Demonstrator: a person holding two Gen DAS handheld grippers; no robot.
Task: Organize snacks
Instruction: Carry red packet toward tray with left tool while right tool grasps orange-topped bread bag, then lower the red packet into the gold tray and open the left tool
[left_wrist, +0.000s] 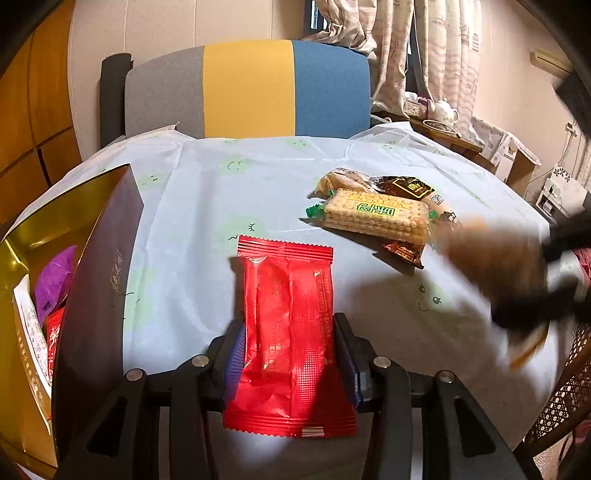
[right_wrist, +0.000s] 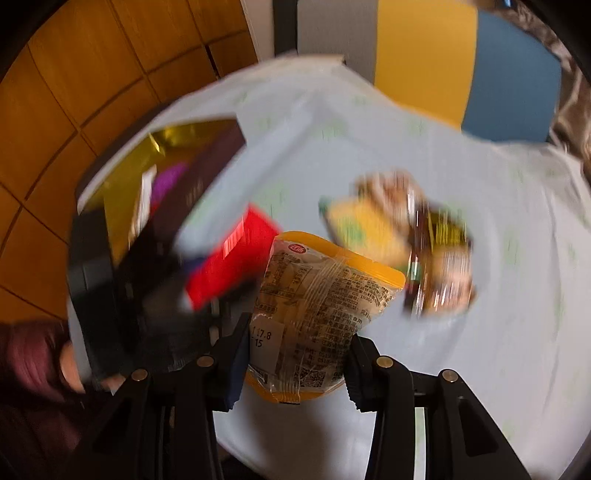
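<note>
A: Left view. What is the left hand-held gripper (left_wrist: 290, 354) doing?

B: It is pointing forward and downward over the desk (left_wrist: 192, 206), its pads pressing on both sides of a red packet (left_wrist: 288, 332). The packet is standing lengthwise between the fingers, its far end reaching out above the pale cloth.

A: And the box (left_wrist: 92, 280)?

B: It is sitting at the left edge of the desk, gold inside and dark outside, and is holding a purple packet (left_wrist: 55, 280) and other wrappers. The red packet is hanging just beside its wall, not inside it.

A: Right view. What is the right hand-held gripper (right_wrist: 295, 354) holding?

B: It is clenching a yellow-edged clear packet (right_wrist: 317, 306) between its fingers, tilted steeply downward above the desk. The surroundings are blurring; the packet itself is reading sharply.

A: Where are the remaining snacks lying?

B: A cracker pack (left_wrist: 376, 216) is lying across brown wrappers (left_wrist: 410, 188) on the far right of the desk, well apart from the box. In the left view the right hand-held gripper is appearing only as a dark blur at the right edge.
</note>
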